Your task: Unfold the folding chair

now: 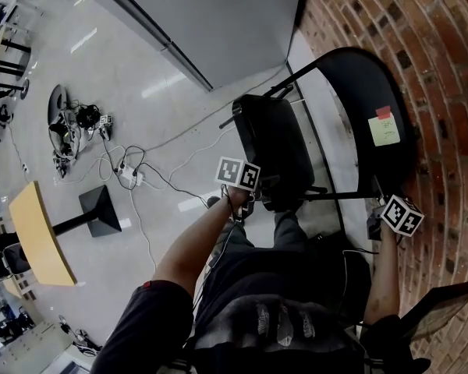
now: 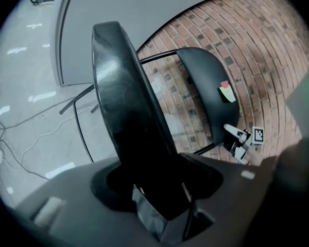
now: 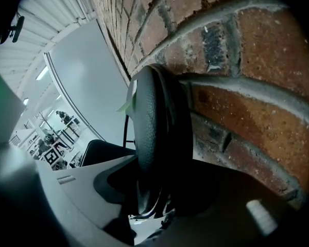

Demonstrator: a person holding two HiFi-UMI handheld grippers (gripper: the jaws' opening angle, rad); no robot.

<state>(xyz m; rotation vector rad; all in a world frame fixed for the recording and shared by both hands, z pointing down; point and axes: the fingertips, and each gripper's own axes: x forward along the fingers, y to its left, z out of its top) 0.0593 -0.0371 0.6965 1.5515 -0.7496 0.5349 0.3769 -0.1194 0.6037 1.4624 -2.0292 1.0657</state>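
We wear a dark short-sleeved top (image 1: 140,329) with a red edge at the left sleeve (image 1: 150,285), dark trousers (image 1: 246,275) and a dark shoe (image 1: 213,202), a thin cable (image 1: 223,238) beside our left forearm, and the grey-shelled left gripper (image 2: 165,217) and right gripper (image 3: 152,212) each carry a white cube (image 1: 238,173) of black square markers.

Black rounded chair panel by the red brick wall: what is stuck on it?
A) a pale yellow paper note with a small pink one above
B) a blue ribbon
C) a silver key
A: the head view shows a pale yellow paper note on the black rounded chair panel, with a small pink note above it.
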